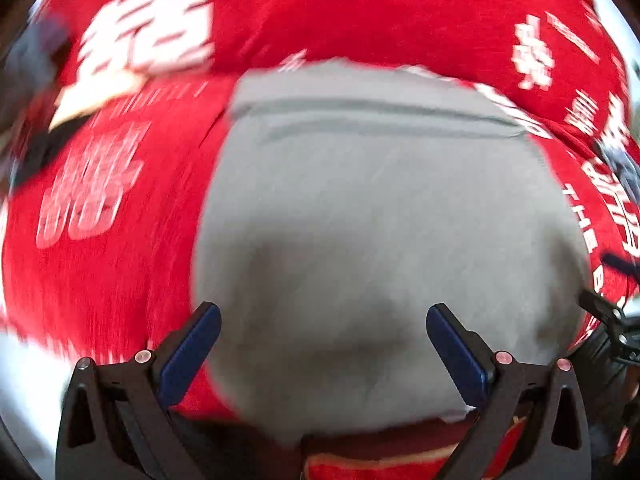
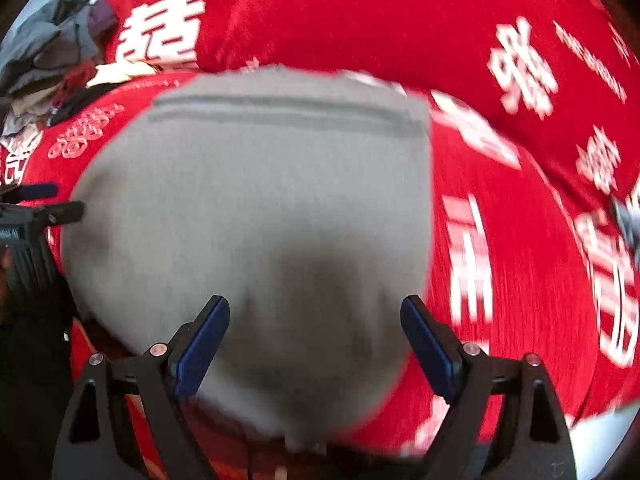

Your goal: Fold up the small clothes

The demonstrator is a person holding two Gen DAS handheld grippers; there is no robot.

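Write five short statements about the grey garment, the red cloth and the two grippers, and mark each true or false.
1. The grey garment lies on a red cloth with white print. True.
2. The left gripper is clamped on the garment. False: its jaws stand apart, with nothing pinched.
3. The right gripper is open. True.
4. A pile of other clothes shows at the upper left of the right wrist view. True.
5. The garment is blue with white stripes. False: it is plain grey with a stitched band near its far edge.
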